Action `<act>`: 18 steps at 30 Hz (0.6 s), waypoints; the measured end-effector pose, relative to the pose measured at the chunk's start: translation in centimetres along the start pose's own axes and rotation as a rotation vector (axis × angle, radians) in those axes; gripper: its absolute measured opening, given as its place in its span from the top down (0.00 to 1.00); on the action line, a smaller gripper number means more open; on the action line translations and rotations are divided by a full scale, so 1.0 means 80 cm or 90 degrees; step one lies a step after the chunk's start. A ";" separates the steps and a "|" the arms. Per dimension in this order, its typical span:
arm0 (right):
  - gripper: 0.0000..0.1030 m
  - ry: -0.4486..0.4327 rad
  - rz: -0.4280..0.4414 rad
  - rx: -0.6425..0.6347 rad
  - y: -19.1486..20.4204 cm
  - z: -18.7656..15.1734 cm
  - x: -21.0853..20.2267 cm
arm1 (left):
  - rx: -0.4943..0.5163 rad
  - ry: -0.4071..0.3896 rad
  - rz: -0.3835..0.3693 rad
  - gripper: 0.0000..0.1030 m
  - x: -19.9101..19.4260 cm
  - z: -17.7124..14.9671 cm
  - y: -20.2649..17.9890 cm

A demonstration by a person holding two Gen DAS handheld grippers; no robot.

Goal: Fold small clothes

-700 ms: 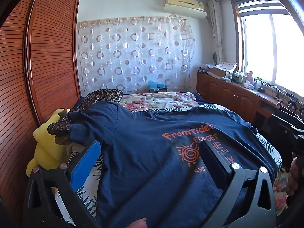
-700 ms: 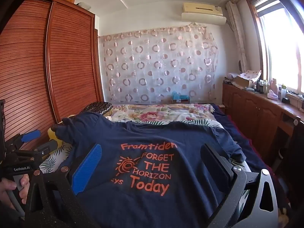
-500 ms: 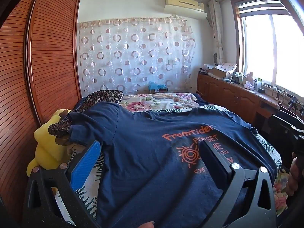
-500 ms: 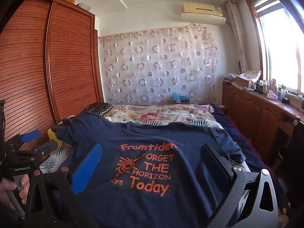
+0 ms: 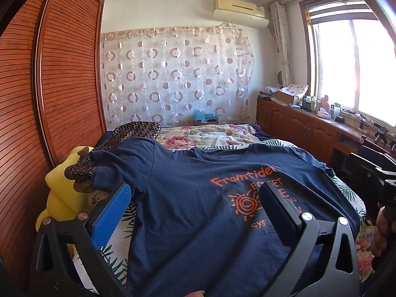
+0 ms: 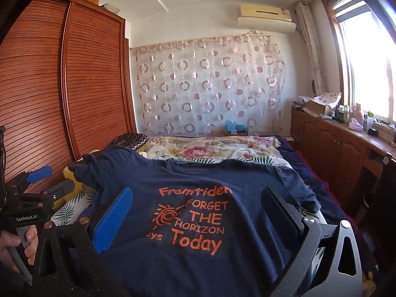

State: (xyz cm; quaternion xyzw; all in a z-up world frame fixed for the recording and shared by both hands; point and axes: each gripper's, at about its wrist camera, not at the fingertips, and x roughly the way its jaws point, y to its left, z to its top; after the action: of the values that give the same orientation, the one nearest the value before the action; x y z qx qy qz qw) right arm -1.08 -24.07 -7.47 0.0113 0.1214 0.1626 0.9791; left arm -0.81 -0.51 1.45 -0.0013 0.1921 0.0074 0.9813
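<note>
The bed (image 6: 259,159) serves as a broad flat base, and the navy T-shirt (image 6: 198,222) lies spread print-up across it, ready for folding. Both the left gripper (image 5: 195,210) and right gripper (image 6: 198,212) hover above the shirt's near end, jaws spread wide and empty (presumably lining up a first pinch).

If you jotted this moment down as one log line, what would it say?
left hand-held gripper: open, empty | right hand-held gripper: open, empty | navy T-shirt: spread flat on bed, print up, unfolded
</note>
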 end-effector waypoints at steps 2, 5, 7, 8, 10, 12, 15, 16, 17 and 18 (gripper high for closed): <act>0.00 -0.001 0.000 0.000 0.000 0.000 -0.001 | 0.001 -0.001 -0.002 0.00 -0.002 0.001 0.000; 0.00 0.000 0.001 0.000 0.001 0.000 -0.001 | 0.001 -0.001 -0.001 0.00 0.000 -0.001 0.001; 0.00 0.001 0.001 0.001 0.001 0.000 -0.001 | 0.000 -0.001 -0.002 0.00 0.000 0.000 0.001; 0.00 0.000 0.001 0.000 0.001 -0.001 -0.001 | 0.000 -0.001 -0.002 0.00 -0.001 0.001 0.001; 0.00 0.000 0.000 0.000 0.001 0.000 -0.001 | 0.001 -0.003 -0.002 0.00 -0.002 -0.001 0.001; 0.00 0.000 0.001 0.000 0.000 0.000 0.000 | 0.001 -0.003 -0.002 0.00 -0.004 0.001 0.002; 0.00 0.000 0.000 0.000 0.001 0.000 0.000 | 0.002 -0.003 -0.001 0.00 -0.004 0.000 0.001; 0.00 0.000 0.001 0.001 0.000 0.000 0.000 | 0.002 -0.003 -0.002 0.00 -0.003 0.000 0.001; 0.00 0.000 0.001 0.000 0.000 0.000 -0.001 | 0.002 -0.004 -0.002 0.00 -0.006 0.002 0.001; 0.00 0.000 0.001 0.000 0.000 -0.001 -0.001 | 0.002 -0.004 -0.001 0.00 -0.004 0.001 0.001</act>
State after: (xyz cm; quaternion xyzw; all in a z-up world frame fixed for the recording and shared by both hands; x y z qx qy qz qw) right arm -1.14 -24.05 -7.50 0.0113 0.1212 0.1633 0.9790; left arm -1.08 -0.47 1.61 0.0002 0.1892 0.0059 0.9819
